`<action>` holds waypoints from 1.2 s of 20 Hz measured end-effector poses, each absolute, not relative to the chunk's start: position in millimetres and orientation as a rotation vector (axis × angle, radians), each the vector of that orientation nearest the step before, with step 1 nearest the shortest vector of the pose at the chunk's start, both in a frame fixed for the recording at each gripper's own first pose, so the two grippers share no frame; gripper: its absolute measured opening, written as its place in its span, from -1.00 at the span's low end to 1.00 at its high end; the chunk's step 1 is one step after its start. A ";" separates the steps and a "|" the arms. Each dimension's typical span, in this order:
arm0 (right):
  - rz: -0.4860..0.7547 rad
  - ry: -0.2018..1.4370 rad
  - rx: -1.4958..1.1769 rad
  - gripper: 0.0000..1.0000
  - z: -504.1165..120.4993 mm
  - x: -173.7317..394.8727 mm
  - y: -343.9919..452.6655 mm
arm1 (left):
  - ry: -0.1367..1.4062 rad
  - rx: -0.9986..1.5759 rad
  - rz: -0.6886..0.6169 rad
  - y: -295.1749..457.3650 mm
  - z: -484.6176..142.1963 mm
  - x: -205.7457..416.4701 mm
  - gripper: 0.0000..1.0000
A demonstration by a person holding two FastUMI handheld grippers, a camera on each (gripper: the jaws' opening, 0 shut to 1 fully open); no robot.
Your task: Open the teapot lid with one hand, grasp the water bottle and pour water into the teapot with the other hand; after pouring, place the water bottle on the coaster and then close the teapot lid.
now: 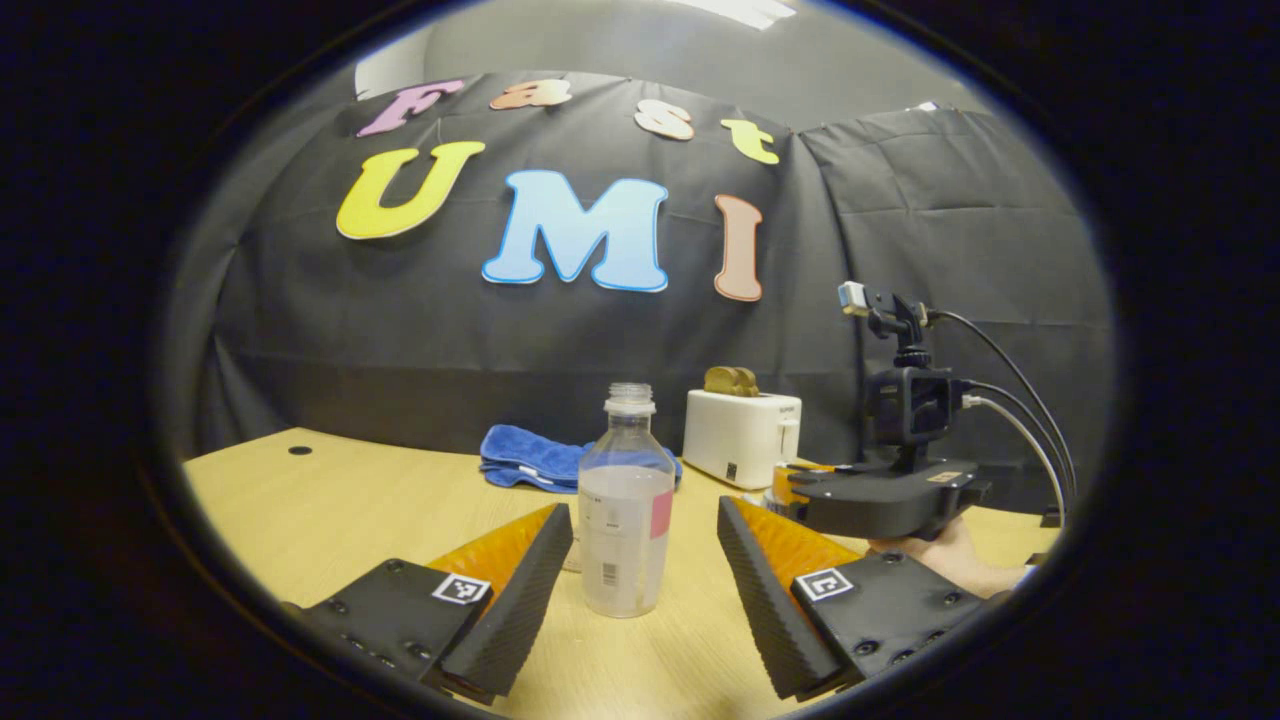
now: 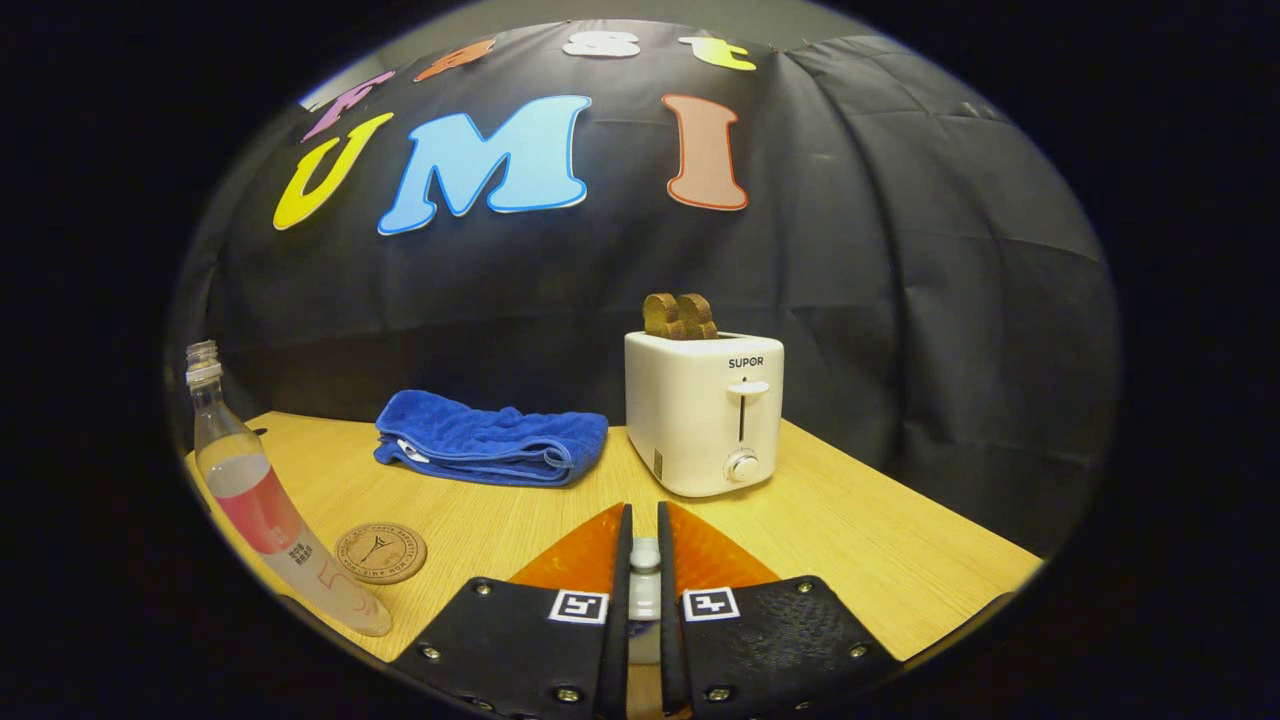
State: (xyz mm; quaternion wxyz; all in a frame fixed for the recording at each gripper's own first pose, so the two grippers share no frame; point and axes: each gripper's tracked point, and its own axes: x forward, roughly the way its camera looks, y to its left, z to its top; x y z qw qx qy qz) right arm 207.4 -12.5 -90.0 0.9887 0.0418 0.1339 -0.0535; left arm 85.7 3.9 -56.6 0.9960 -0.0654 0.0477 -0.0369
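Note:
A clear, uncapped water bottle, partly filled, stands upright on the wooden table. My left gripper is open, one finger on each side of the bottle's lower half with small gaps. In the right gripper view the bottle stands at the far left beside a round cork coaster. My right gripper is nearly closed on a small pale knob, the teapot lid; the teapot body is hidden under the fingers. The right gripper and the hand holding it appear to the bottle's right.
A white toaster with bread in its slots stands at the back of the table. A folded blue towel lies to its left. Cables trail from the right gripper's camera mount.

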 end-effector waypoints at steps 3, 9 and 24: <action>-0.102 0.269 0.085 -0.88 -90.6 207.4 -13.2 | 0.100 -0.114 -0.075 2.3 -58.2 86.1 0.93; -0.093 0.257 0.056 -0.88 -86.4 206.1 -11.3 | 0.091 -0.050 -0.084 0.3 -51.8 86.1 0.93; -0.145 0.172 0.046 -0.87 -48.7 189.2 -52.6 | 0.147 0.060 -0.076 15.8 -60.4 109.7 1.00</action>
